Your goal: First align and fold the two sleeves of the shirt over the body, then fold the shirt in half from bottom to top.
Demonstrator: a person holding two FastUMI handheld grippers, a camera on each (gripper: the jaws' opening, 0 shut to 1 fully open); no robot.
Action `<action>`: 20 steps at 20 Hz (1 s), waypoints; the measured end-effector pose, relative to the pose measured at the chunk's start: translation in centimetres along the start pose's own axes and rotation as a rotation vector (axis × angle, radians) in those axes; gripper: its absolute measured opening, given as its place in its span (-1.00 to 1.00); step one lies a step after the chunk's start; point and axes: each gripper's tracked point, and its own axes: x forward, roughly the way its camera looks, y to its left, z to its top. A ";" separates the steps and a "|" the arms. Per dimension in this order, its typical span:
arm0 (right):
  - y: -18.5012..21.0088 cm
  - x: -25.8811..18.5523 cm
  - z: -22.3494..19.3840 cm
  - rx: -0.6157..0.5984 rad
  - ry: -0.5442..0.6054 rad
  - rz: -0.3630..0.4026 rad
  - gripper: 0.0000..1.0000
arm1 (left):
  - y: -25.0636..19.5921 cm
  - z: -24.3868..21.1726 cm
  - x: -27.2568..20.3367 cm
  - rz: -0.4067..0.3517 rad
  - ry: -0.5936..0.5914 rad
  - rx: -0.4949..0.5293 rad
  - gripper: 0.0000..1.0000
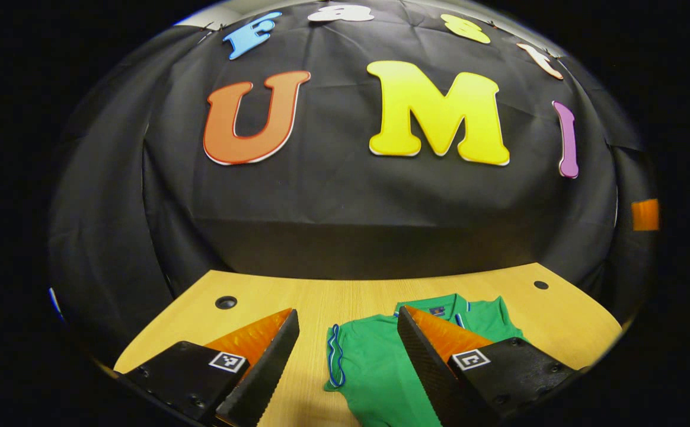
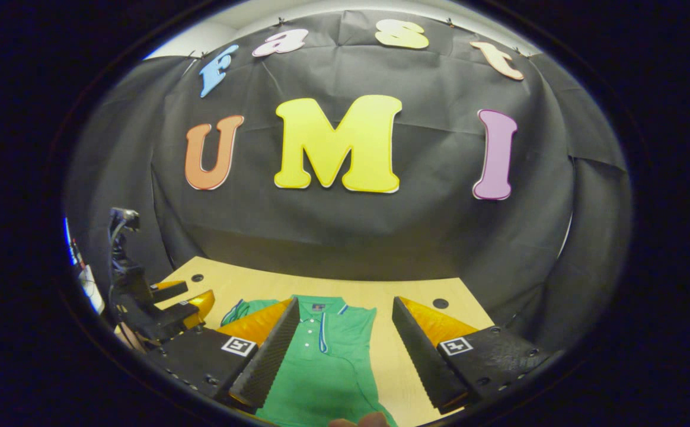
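I am looking at a light wooden table [image 1: 333, 296] that is carrying one thing, a green polo shirt [image 1: 374, 367], lying flat with its collar toward the table's far edge. Two round cable holes [image 1: 226, 302] are sitting near the far corners, one on either side of the shirt's collar.

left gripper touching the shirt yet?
Cannot tell. In the left gripper view the left gripper is open, one finger overlapping the green shirt, but its height above the cloth isn't readable.
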 end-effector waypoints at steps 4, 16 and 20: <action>-1.7 -0.6 -1.9 -0.019 0.045 -0.062 0.94 | 1.2 -5.0 4.1 0.011 0.098 -0.008 1.00; -1.7 -0.4 -4.3 -0.030 0.126 -0.100 0.87 | 2.2 -12.2 9.2 -0.025 0.211 -0.006 0.82; -1.1 -0.5 -4.2 -0.010 0.127 -0.090 0.92 | 2.4 -12.6 9.1 -0.017 0.233 -0.017 -0.53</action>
